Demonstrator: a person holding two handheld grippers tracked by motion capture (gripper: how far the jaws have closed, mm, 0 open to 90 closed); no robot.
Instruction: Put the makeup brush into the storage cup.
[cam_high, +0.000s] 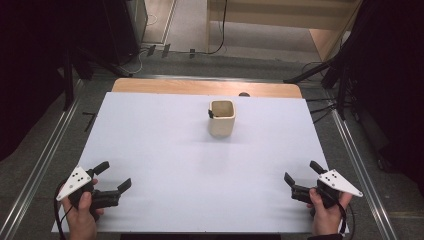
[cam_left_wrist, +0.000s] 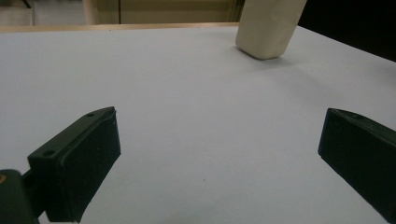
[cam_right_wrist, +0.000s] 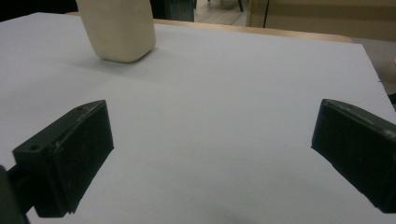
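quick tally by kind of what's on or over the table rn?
Cream cup: 1, upright on the far middle of the white sheet
White sheet over the wooden table: 1
Hand-held grippers: 2, left gripper and right gripper, both open, at the near corners
Total: 4

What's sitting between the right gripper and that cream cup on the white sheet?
Nothing visible. Bare white sheet lies between the open right gripper and the cream cup, which stands alone toward the far edge. The left gripper is off at the opposite near corner.
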